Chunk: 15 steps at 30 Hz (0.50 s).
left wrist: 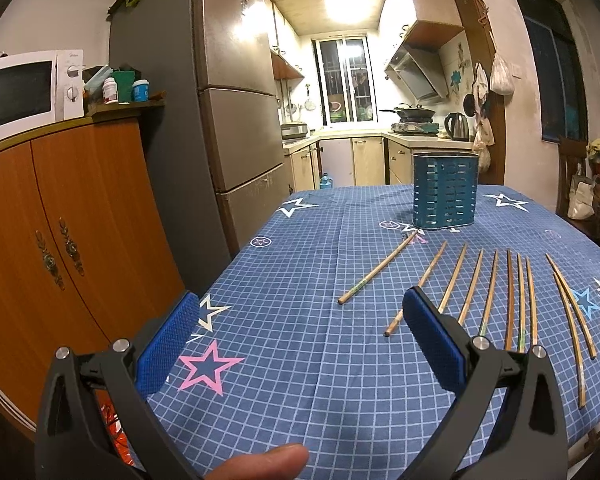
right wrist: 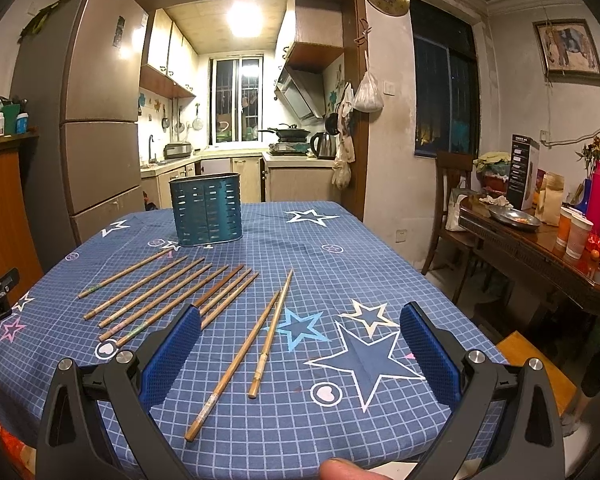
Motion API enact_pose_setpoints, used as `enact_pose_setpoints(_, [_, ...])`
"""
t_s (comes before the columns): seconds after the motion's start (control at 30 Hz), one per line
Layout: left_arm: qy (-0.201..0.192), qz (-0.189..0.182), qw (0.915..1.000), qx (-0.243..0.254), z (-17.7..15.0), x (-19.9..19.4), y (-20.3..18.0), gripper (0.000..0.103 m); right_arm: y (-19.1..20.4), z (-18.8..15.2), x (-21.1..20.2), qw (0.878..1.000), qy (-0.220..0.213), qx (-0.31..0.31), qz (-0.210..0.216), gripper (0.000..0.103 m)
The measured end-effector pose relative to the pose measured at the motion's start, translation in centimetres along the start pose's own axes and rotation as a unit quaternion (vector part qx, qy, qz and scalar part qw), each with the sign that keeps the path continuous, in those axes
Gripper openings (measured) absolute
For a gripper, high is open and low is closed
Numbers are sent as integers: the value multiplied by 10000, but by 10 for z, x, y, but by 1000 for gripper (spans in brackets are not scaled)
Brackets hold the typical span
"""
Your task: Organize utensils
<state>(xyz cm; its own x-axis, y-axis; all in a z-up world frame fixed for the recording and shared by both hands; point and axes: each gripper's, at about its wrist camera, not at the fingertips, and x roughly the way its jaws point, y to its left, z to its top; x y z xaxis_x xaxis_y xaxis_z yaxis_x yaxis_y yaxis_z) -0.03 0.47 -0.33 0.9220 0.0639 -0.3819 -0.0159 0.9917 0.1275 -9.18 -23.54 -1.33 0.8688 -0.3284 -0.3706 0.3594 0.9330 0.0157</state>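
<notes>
Several wooden chopsticks (right wrist: 168,296) lie side by side on the blue star-patterned tablecloth (right wrist: 340,264), with two more chopsticks (right wrist: 256,344) apart to their right. In the left wrist view the same chopsticks (left wrist: 488,292) fan out at the right. A blue slotted utensil holder (right wrist: 206,210) (left wrist: 444,190) stands upright at the far side of the table and looks empty. My left gripper (left wrist: 300,314) hovers open over the table's near left part, holding nothing. My right gripper (right wrist: 300,326) is open above the two separate chopsticks, also holding nothing.
A wooden cabinet (left wrist: 60,240) with a microwave (left wrist: 24,88) and a tall fridge (left wrist: 228,100) stand left of the table. A wooden side table (right wrist: 540,248) with cups, a flask and a chair stands to the right. A thumb (left wrist: 260,462) shows at each view's bottom.
</notes>
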Motion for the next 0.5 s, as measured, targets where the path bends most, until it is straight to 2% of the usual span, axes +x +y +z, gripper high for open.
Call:
enact_pose_setpoints(0.33, [89, -240, 9997, 24, -1, 4, 0, 98, 7, 2, 6, 10000, -17, -90, 36, 100])
enact_pose_setpoints(0.43, [243, -500, 9985, -14, -2, 10, 5, 98, 10, 1, 12, 9996, 107, -248, -58, 100])
enact_pose_setpoints(0.5, [487, -697, 9964, -15, -2, 19, 10, 98, 7, 1, 16, 9994, 257, -180, 124, 100])
